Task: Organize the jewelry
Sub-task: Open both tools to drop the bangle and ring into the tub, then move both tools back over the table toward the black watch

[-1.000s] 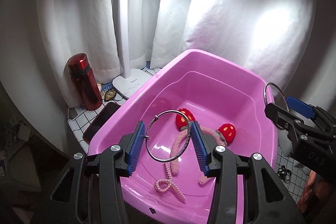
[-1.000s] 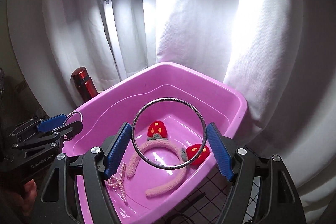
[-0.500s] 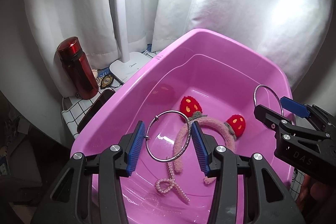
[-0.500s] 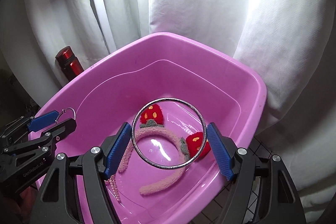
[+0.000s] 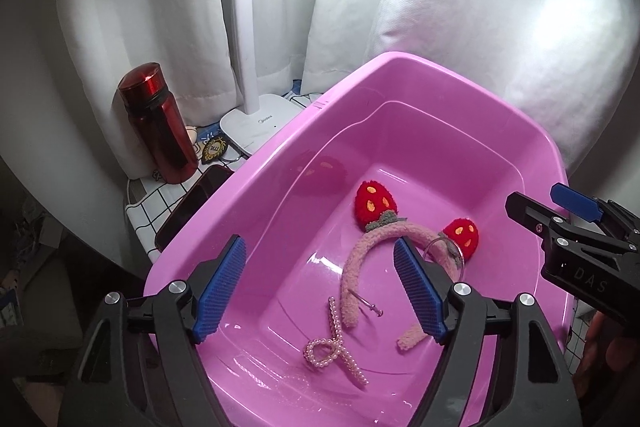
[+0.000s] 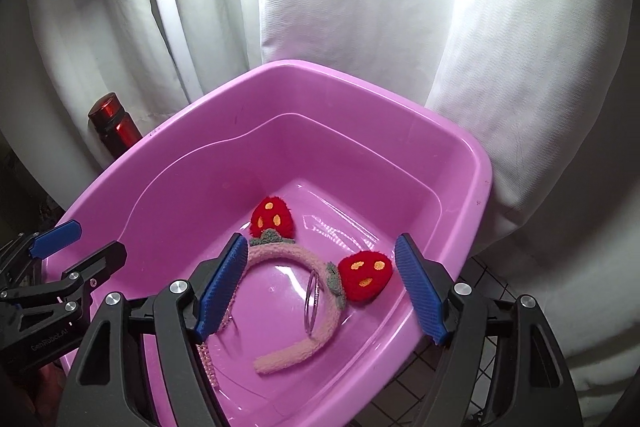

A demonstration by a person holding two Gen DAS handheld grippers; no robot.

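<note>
A pink plastic tub (image 5: 256, 183) (image 6: 168, 147) holds a fuzzy pink headband with red strawberries (image 5: 362, 259) (image 6: 316, 339) and a pearl hair clip (image 5: 336, 343). Both silver bangles are in the tub: one (image 5: 366, 305) by the headband, the other (image 6: 311, 303) on edge against it, also showing in the left wrist view (image 5: 448, 247). My left gripper (image 5: 320, 291) is open and empty above the tub's near side. My right gripper (image 6: 320, 291) is open and empty above the tub; it also shows in the left wrist view (image 5: 544, 207).
A red metal bottle (image 5: 156, 123) (image 6: 114, 125), a white lamp base (image 5: 260, 125), a dark phone (image 5: 192, 203) and small badges sit on a checked cloth left of the tub. White curtains hang behind.
Both grippers have opened and let go of their silver bangles, which have dropped into the tub beside the headband. Both grippers have come lower over the tub.
</note>
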